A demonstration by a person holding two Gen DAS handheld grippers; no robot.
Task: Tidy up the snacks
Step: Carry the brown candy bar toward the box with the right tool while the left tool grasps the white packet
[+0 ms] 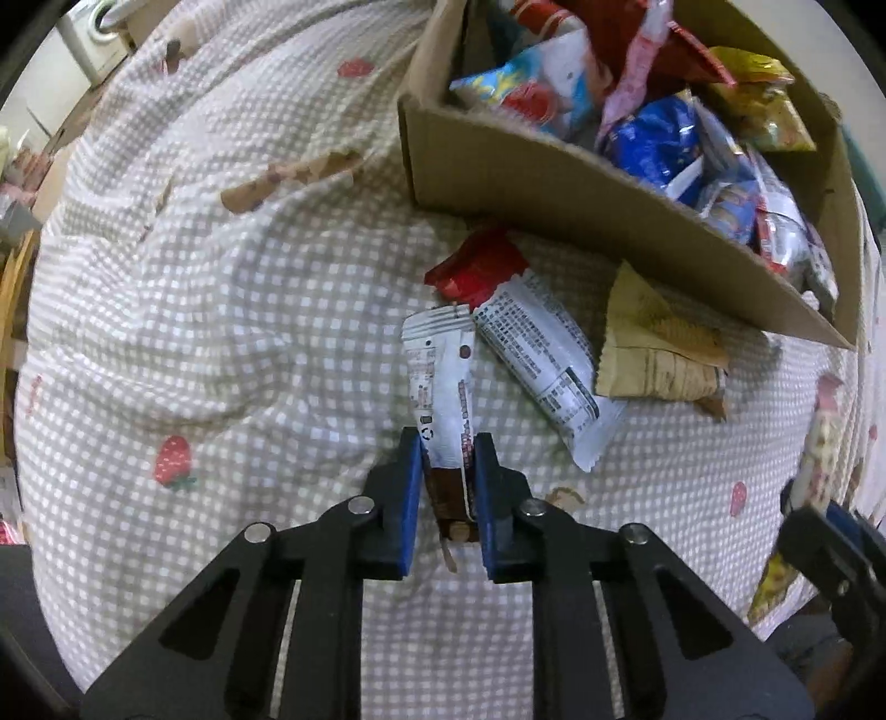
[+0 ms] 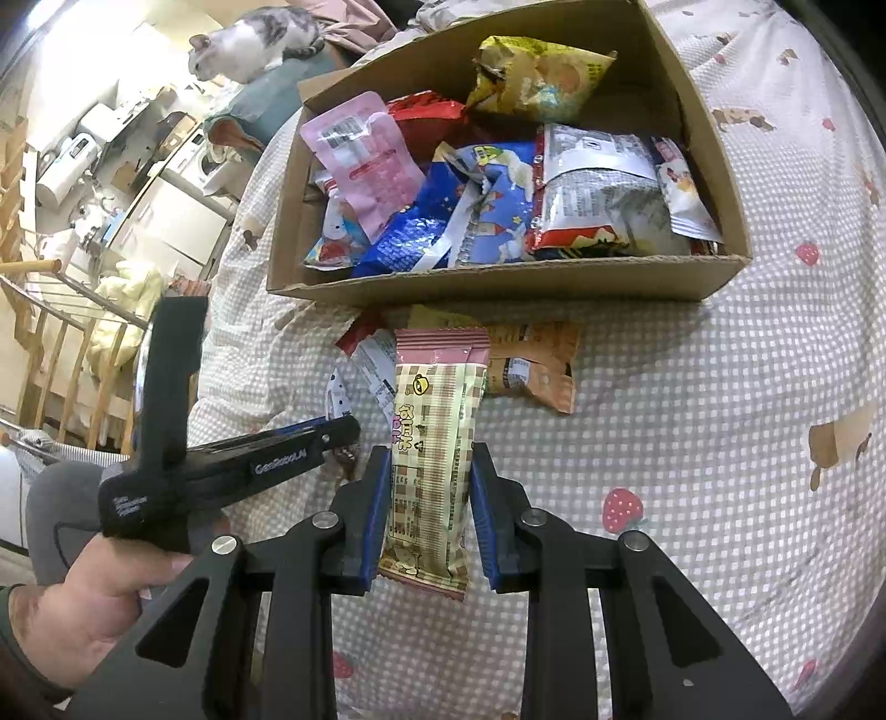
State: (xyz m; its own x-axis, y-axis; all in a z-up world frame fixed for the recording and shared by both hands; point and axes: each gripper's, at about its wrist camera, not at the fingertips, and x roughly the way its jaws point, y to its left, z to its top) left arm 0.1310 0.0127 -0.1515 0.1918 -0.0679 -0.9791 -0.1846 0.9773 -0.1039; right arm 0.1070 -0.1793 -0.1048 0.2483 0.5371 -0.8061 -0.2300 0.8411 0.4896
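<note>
My left gripper (image 1: 447, 443) is shut on a white and brown snack packet (image 1: 440, 376), held above the checked bedspread. My right gripper (image 2: 426, 457) is shut on a long pink and cream checked snack bar (image 2: 432, 443). A cardboard box (image 1: 554, 199) full of snack bags lies just beyond both; it also shows in the right wrist view (image 2: 498, 277). On the cloth in front of the box lie a white and red packet (image 1: 531, 338) and a tan packet (image 1: 659, 343). The left gripper's body (image 2: 232, 465) shows at the left of the right wrist view.
A checked bedspread with strawberry prints (image 2: 720, 443) covers the surface. An orange packet (image 2: 531, 360) lies by the box front. A grey and white cat (image 2: 249, 39) sits beyond the box, far left. Wooden railings and clutter (image 2: 55, 332) are off the bed's left edge.
</note>
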